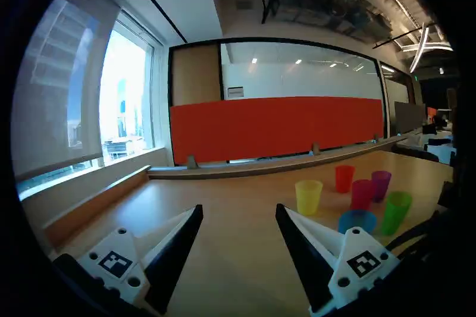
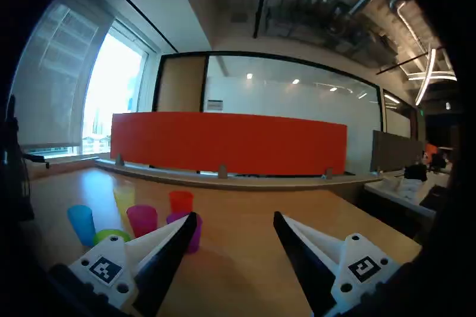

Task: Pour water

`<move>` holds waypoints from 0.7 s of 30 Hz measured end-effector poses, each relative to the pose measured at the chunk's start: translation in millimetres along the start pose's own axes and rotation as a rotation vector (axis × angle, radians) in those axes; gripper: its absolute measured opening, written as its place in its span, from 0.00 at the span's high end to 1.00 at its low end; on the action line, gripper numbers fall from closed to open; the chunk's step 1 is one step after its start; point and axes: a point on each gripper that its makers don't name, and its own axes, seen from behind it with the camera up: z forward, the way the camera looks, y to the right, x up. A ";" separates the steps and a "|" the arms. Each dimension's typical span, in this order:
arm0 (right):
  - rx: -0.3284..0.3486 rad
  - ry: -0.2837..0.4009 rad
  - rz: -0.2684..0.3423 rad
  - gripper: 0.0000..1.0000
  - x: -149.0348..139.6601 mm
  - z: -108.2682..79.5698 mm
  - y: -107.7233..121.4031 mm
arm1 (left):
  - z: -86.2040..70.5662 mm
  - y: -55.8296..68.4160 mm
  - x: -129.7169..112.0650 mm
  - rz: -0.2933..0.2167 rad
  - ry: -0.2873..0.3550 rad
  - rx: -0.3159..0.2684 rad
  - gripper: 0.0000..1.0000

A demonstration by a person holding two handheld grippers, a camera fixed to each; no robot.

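Closest thing in the left gripper view is the left gripper point(image 1: 238, 210) itself. It has two white fingers point(image 1: 178, 239) with black inner edges and a square marker point(image 1: 115, 263) on each. The jaws are spread wide with just bare wooden worktop point(image 1: 232, 180) in the gap, so it's not gripping a thing.

The cups are off to its right on the worktop, out past the right finger. The yellow cup point(image 1: 308, 196) is nearest the middle and the red cup point(image 1: 344, 178) is behind it. The pink cup point(image 1: 361, 193) and purple cup point(image 1: 381, 184) stand side by side next to those. The blue cup point(image 1: 357, 220) and green cup point(image 1: 396, 211) are at the front, with the blue one just above the finger's body. They're all upright and bunched close together. I can't tell what's in any of them from this angle.

Right gripper view is the same deal. The right gripper point(image 2: 234, 219) hangs low over the worktop with its jaws released and plain wood between them. Here the bunch sits on its left. The blue cup point(image 2: 81, 224) is farthest left, and the green cup's point(image 2: 110, 235) rim peeks over the left finger. Pink point(image 2: 141, 219) and yellow point(image 2: 124, 196) are behind that, and red point(image 2: 181, 201) is further back. Purple point(image 2: 195, 237) is partly hidden behind the fingertip.

Behind it all, a long red divider panel point(image 2: 229, 141) runs along the worktop's far edge. There's a big bright window point(image 2: 110, 103) on the left.
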 end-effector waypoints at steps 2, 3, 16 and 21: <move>-0.009 -0.004 -0.002 0.00 0.1 -0.7 3.2 | -0.1 -0.8 5.1 0.007 0.018 0.013 0.10; -0.013 -0.007 -0.004 0.00 0.4 -0.9 4.3 | 0.1 -0.9 7.3 0.005 0.027 0.018 0.10; -0.014 -0.020 0.007 0.00 20.1 -0.8 1.7 | 10.8 -6.1 14.9 -0.075 0.082 0.082 0.10; -0.028 -0.015 0.001 0.00 32.7 0.0 1.1 | 14.8 -7.4 10.6 -0.076 0.088 0.092 0.10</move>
